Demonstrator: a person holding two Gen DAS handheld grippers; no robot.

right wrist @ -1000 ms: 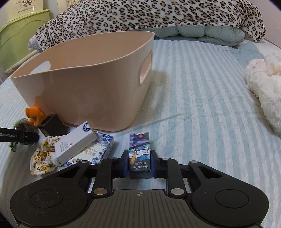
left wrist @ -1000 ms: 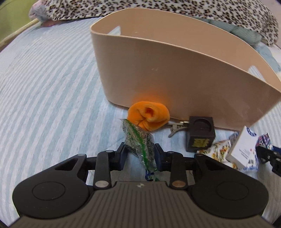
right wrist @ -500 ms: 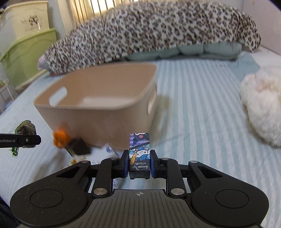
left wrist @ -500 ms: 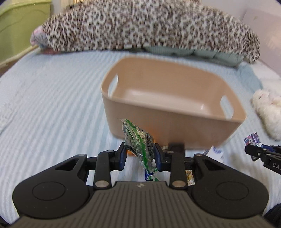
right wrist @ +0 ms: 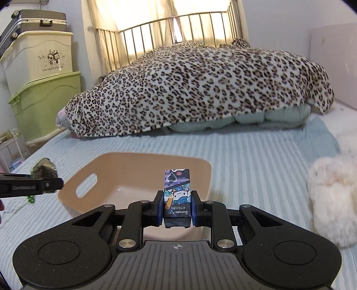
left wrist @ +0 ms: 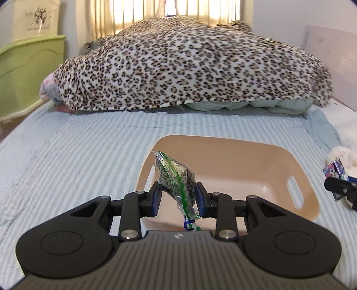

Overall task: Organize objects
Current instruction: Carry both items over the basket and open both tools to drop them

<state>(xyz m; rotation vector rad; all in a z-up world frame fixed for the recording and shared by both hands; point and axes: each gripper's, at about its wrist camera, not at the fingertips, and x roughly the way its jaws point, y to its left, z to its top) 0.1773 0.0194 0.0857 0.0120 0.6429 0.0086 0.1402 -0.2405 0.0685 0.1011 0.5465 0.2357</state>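
While my left wrist view cuts off the room's left side, my right wrist view shows a suitcase (right wrist: 35, 20) on stacked storage bins (right wrist: 42, 73). My left gripper (left wrist: 177, 196) pinches a clear seed packet (left wrist: 176, 178) over the beige basket (left wrist: 296, 160). My right gripper (right wrist: 177, 206) is clamped narrow on a cartoon-printed box (right wrist: 177, 191), above the basket's near rim on the striped bedspread (right wrist: 256, 160).

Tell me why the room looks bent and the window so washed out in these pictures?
Left wrist view: the fisheye lens bows the striped bedsheet and darkens the corners; the backlit curtain blows out white. Right wrist view: the same glare sits behind the bed rail, and the fluffy white toy looks smeared, while the cartoon-printed box stays sharp.
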